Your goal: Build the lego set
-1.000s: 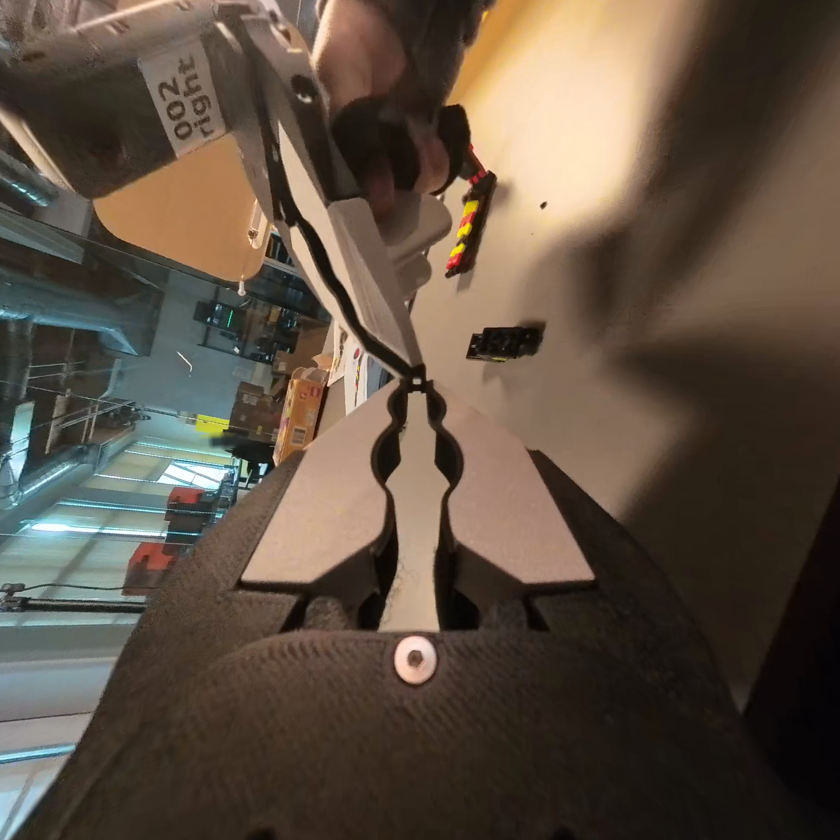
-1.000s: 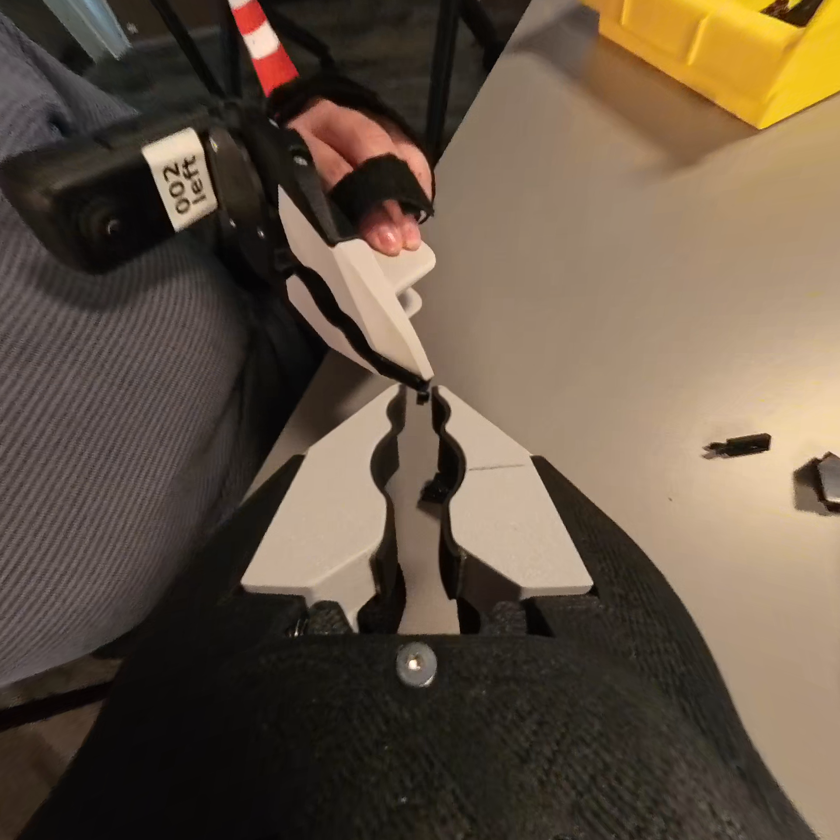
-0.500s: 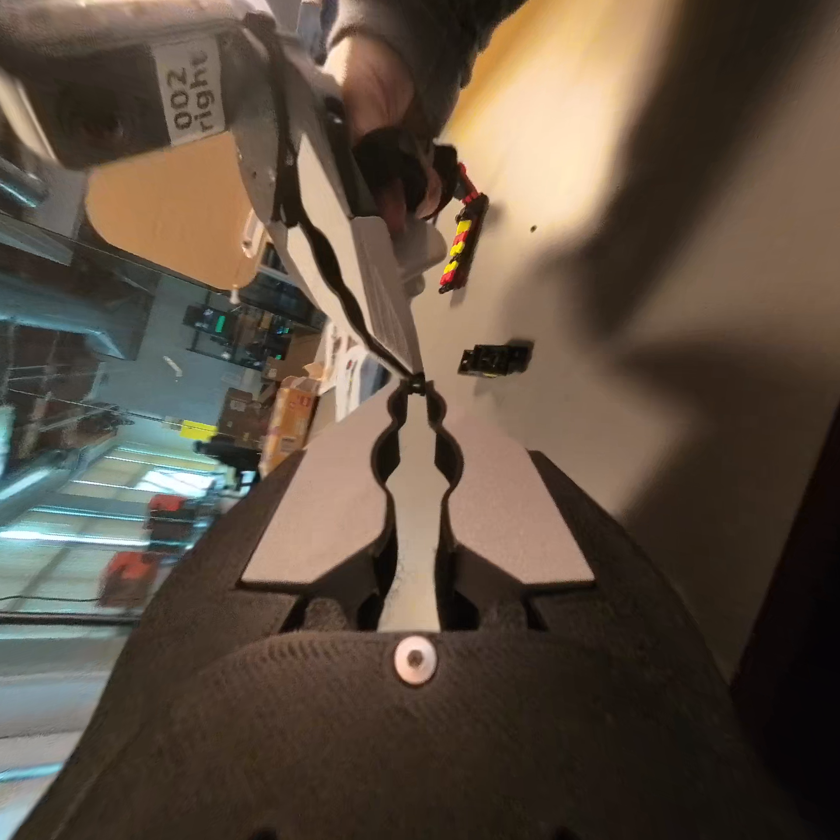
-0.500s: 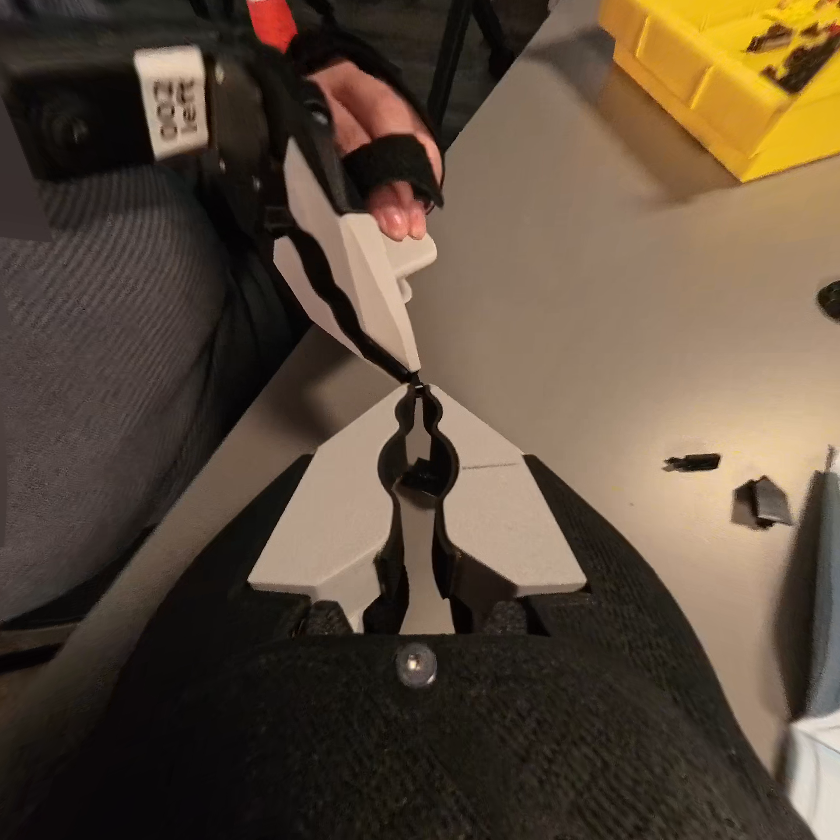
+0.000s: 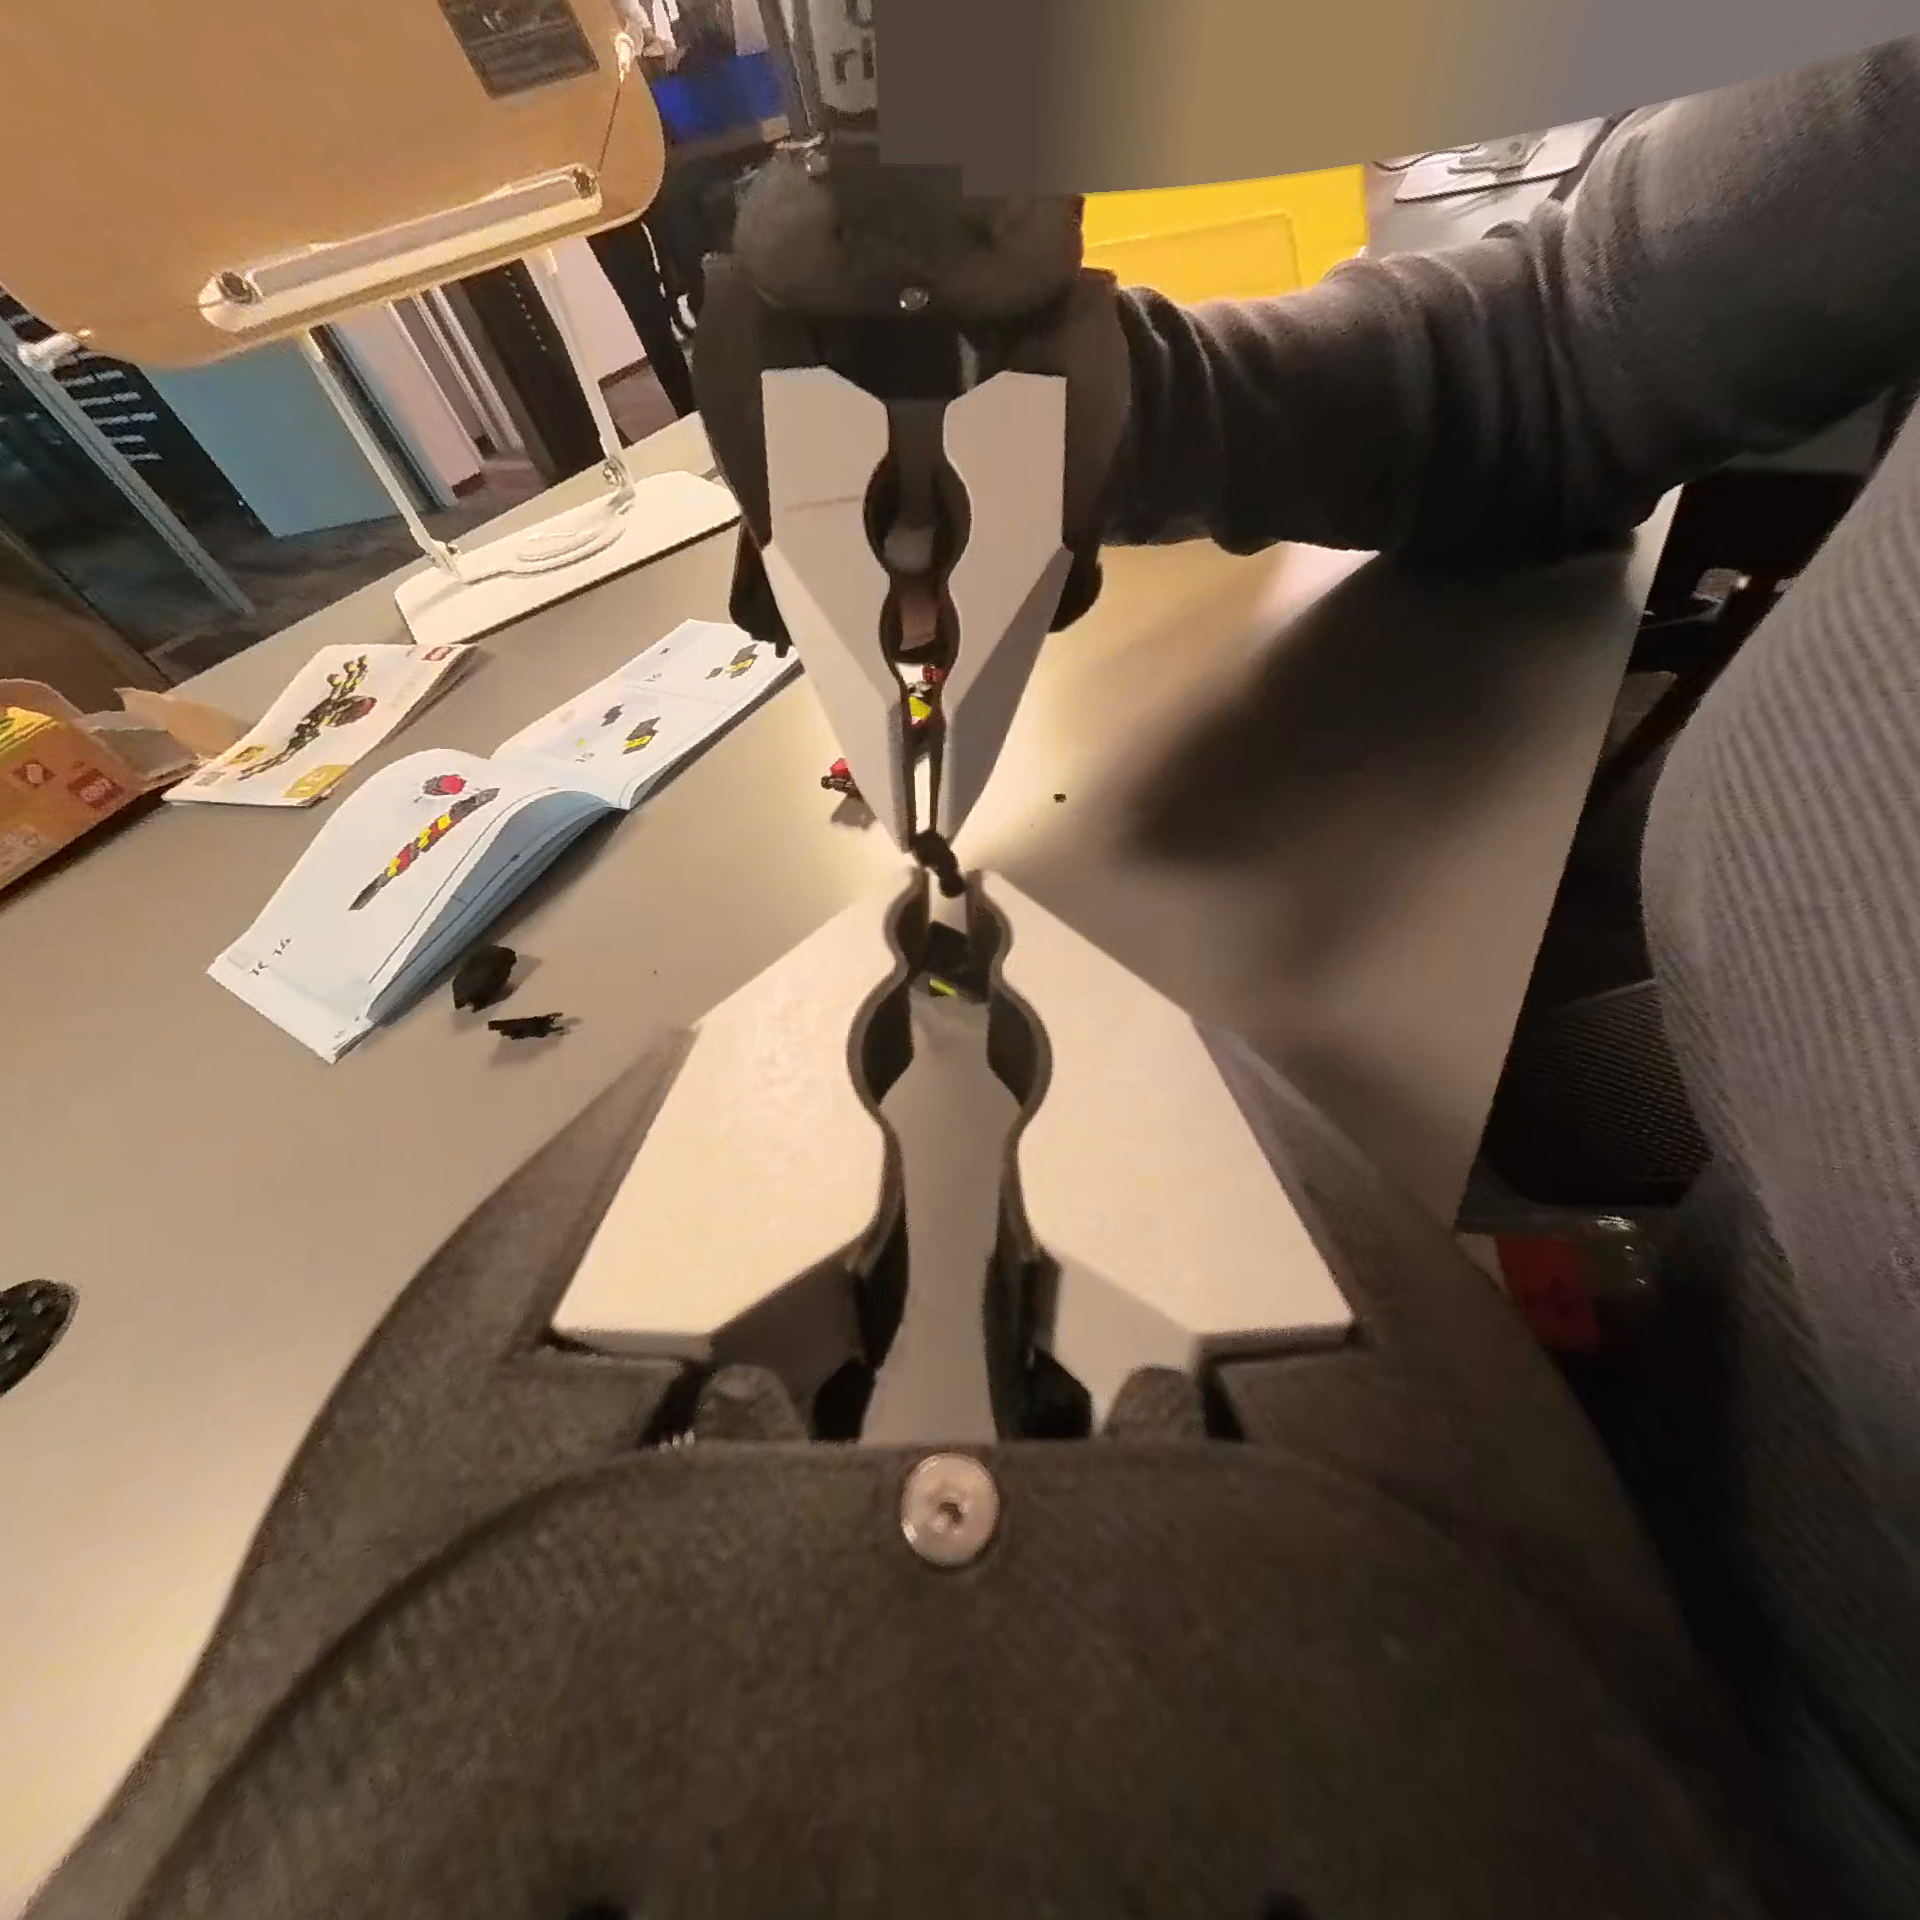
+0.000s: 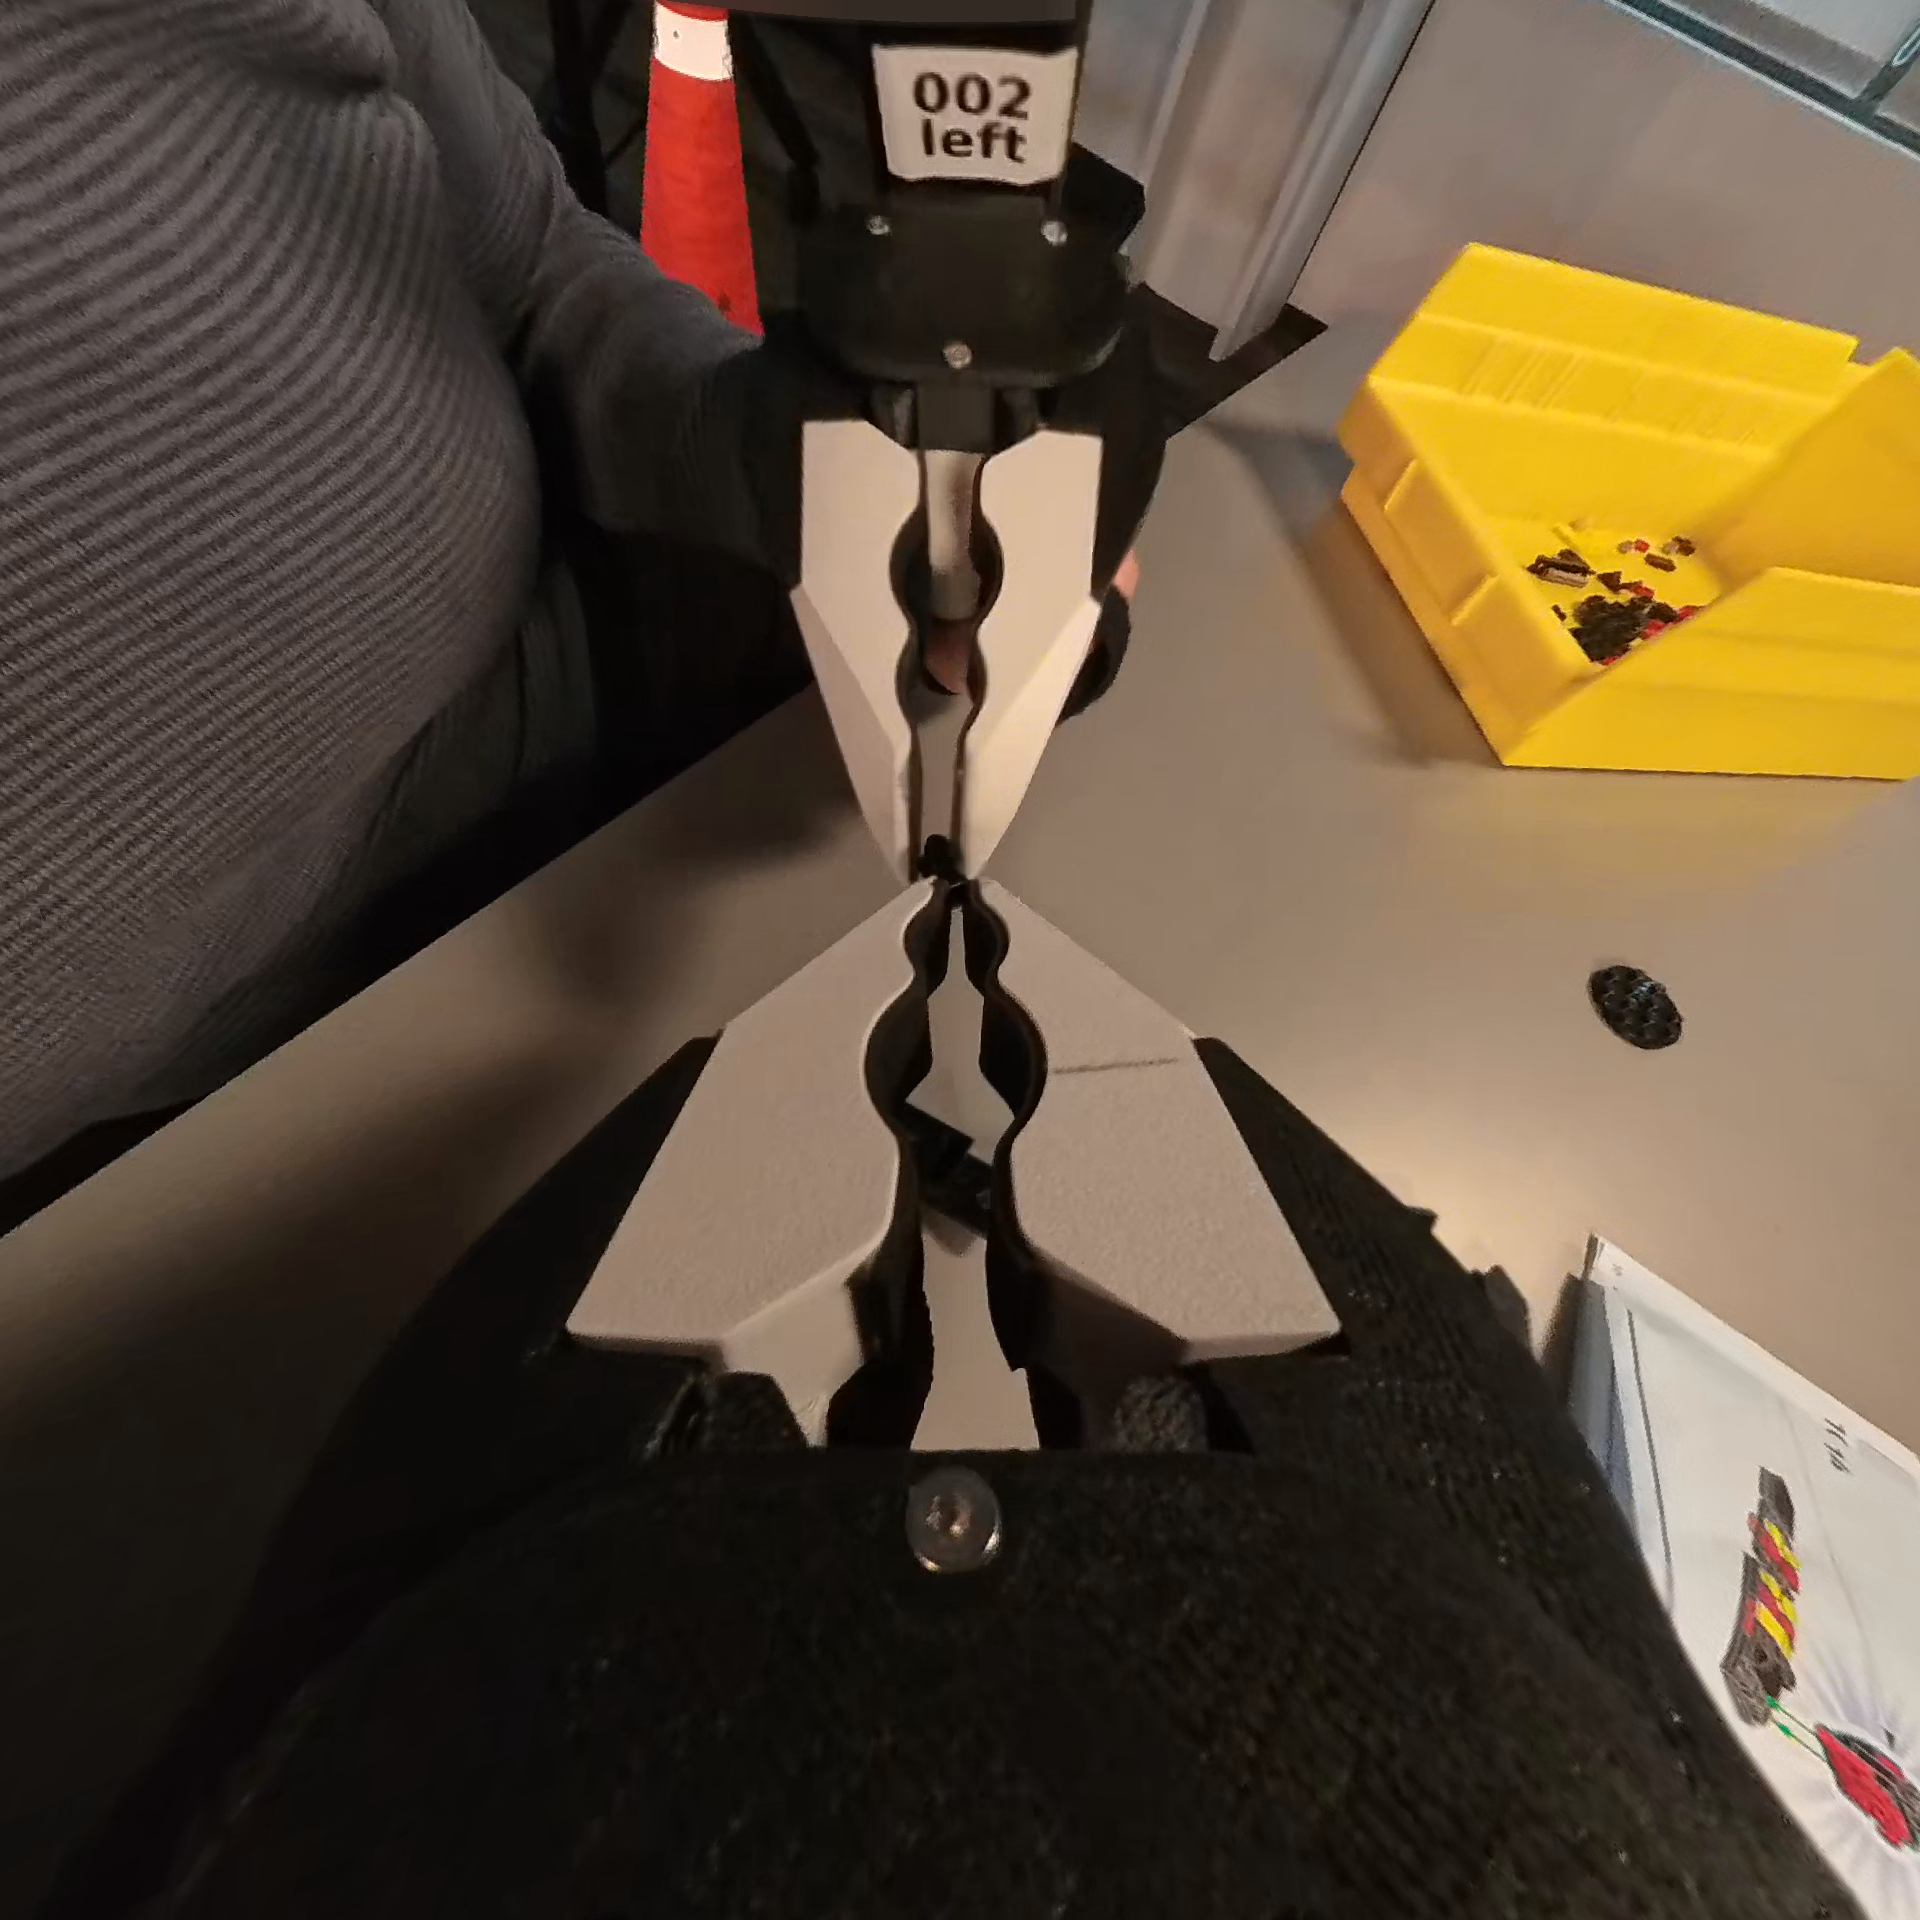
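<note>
Left wrist view: the left hand-held gripper (image 5: 943, 883) points tip to tip at the right hand-held gripper (image 5: 925, 831) above the grey tabletop (image 5: 260, 1195). A small black lego piece (image 5: 943, 871) sits where the two pairs of tips meet. The left pair is closed on it. The right pair is pressed nearly together around the same piece, though which pair bears it cannot be told. On the tabletop lie an open instruction booklet (image 5: 499, 831), two loose black pieces (image 5: 509, 997) just beside it, a second booklet (image 5: 312, 717) and a cardboard box (image 5: 52, 790) at the far left.

Right wrist view: the same meeting of tips appears, with another black lego piece (image 6: 951, 1169) visible in the gap behind the right tips. A yellow bin (image 6: 1662, 540) holding small red and black parts (image 6: 1600, 603) stands well apart.
</note>
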A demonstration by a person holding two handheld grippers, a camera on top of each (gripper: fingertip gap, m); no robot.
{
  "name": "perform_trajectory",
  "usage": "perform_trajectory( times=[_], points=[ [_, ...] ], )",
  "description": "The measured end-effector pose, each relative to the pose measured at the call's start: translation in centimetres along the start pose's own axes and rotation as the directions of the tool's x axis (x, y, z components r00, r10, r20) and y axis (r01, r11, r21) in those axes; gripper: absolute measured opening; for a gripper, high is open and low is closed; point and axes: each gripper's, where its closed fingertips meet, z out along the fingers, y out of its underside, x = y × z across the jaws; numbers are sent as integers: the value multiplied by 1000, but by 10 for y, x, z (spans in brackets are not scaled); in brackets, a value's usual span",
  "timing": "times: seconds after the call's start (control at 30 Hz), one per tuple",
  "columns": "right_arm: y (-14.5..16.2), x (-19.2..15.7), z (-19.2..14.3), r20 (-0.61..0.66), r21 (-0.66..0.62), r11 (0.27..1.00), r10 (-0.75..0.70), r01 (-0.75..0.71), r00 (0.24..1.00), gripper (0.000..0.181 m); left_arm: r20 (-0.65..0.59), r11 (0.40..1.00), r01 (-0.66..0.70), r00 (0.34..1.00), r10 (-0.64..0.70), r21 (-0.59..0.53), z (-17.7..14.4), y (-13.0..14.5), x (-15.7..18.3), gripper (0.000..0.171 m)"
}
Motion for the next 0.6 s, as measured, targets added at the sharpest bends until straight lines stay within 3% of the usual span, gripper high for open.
perform_trajectory(
  times=[0.17,0.27,0.33,0.47,0.6],
  points=[
    [9,3,-2,-18,-57,998,-18,17,1000,3,30,999,22,999,-20,-35,0,3,-7,4],
    [46,-5,-10,42,-298,953,-40,51,998,41,28,996,17,1000,-15,-89,-3,13,-7,4],
    [59,-7,-9,60,-370,926,-56,74,997,58,7,993,16,1000,-15,-116,-6,18,-4,4],
    [69,-7,1,81,-407,912,-27,58,996,59,-15,986,-9,1000,7,-165,-7,28,0,4],
    [73,-4,2,83,-405,914,26,10,996,39,-28,984,-25,999,20,-174,-7,31,3,4]
  ],
)
